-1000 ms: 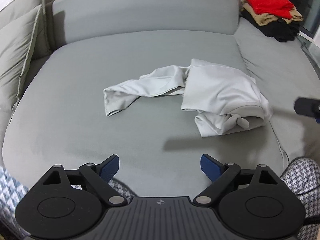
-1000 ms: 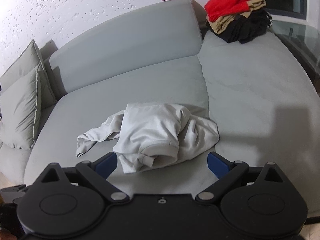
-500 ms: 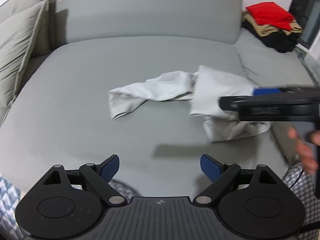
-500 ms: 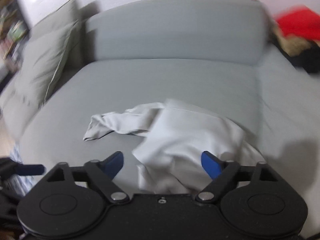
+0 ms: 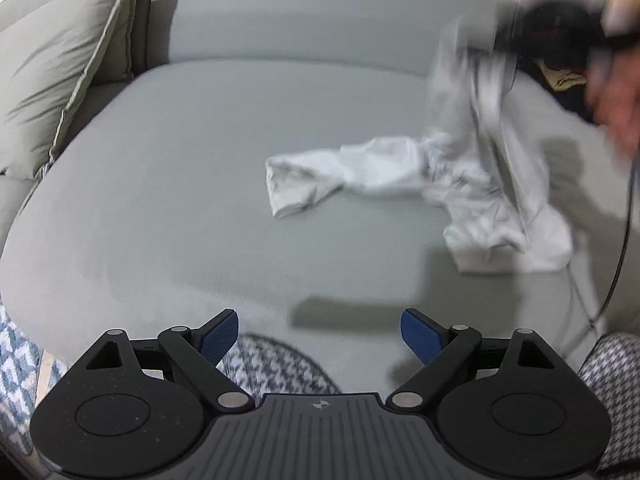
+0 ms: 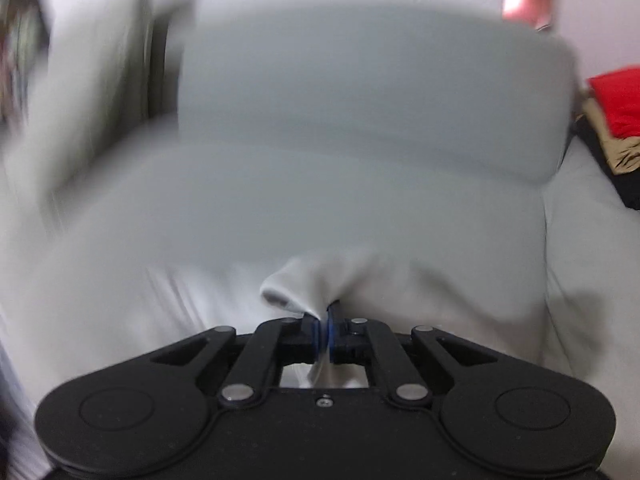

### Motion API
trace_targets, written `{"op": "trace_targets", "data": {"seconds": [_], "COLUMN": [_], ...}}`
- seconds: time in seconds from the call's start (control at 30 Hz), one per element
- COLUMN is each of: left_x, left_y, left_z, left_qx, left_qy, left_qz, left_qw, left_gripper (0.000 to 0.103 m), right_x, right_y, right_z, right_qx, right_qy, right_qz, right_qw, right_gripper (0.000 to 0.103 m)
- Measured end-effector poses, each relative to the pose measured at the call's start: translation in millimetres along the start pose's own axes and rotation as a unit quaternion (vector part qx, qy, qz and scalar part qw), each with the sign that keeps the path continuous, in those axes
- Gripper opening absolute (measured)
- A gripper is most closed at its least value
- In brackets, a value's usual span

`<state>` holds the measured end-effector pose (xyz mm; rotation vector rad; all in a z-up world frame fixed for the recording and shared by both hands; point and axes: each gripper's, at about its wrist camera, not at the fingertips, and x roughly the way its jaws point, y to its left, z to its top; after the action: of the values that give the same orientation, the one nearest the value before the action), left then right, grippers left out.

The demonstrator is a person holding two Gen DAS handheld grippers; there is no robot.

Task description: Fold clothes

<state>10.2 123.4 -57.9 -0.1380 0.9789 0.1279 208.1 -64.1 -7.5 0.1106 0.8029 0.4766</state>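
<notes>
Pale grey crumpled cloth garment (image 5: 460, 184) lifted off grey fabric sofa (image 5: 200, 160).
Right gripper (image 6: 323, 330) fingers clenched on garment at 2 o'clock; left gripper (image 5: 320, 332) fingers spread, empty.

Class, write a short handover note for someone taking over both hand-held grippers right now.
Right hand-held gripper: shut on a bunched edge of the pale garment, lifting that end off the grey sofa.
Left hand-held gripper: open, holding nothing, over the sofa's front edge.
Garment's other end lies crumpled on the seat.
Done: garment picked up. No fold made.
Left: spread it flat, then fold.
</notes>
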Motion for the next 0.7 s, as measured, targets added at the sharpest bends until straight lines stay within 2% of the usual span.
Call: {"op": "trace_targets", "data": {"seconds": [0.07,0.13,0.23,0.33,0.37,0.43,0.47,0.53,0.6,0.63,0.67,0.7], "left_x": [-9,-18,-31,-41,-43,-46,-47,-51,-51,-47,-44,-39], "left_y": [-1,-3,-4,-11,-15,-23,-27,-35,-45,-53,-59,-65], "left_z": [3,5,4,1,-1,-4,-6,-10,-13,-15,-14,-13], "left_qx": [0.001,0.006,0.008,0.019,0.027,0.043,0.051,0.066,0.084,0.095,0.101,0.103], "left_qy": [-0.018,-0.034,-0.055,-0.069,-0.071,-0.075,-0.077,-0.081,-0.081,-0.072,-0.064,-0.054], "left_qz": [0.003,0.005,-0.004,-0.019,-0.021,-0.026,-0.028,-0.032,-0.036,-0.038,-0.044,-0.053], "left_qw": [0.9998,0.9994,0.9984,0.9972,0.9969,0.9959,0.9953,0.994,0.9925,0.9922,0.9919,0.9917], "left_gripper": [0.089,0.089,0.089,0.089,0.089,0.089,0.089,0.089,0.089,0.089,0.089,0.089], "right_x": [-55,-116,-180,-242,-251,-251,-245,-232,-218,-208,-198,-196], "right_y": [-4,-10,-36,-64,-75,-106,-123,-160,-197,-211,-222,-229], "right_z": [49,81,79,73,64,30,9,-43,-96,-118,-139,-155], "right_qx": [0.066,0.108,0.174,0.24,0.259,0.286,0.295,0.332,0.367,0.38,0.392,0.395], "right_qy": [-0.09,-0.175,-0.241,-0.3,-0.301,-0.264,-0.233,-0.163,-0.091,-0.049,-0.005,0.011], "right_qz": [0.061,0.095,0.079,0.058,0.043,0.0,-0.022,-0.081,-0.142,-0.172,-0.202,-0.213], "right_qw": [0.992,0.974,0.951,0.921,0.917,0.921,0.926,0.926,0.915,0.907,0.898,0.893], "right_gripper": [0.004,0.004,0.004,0.004,0.005,0.006,0.006,0.007,0.01,0.023,0.027,0.028]}}
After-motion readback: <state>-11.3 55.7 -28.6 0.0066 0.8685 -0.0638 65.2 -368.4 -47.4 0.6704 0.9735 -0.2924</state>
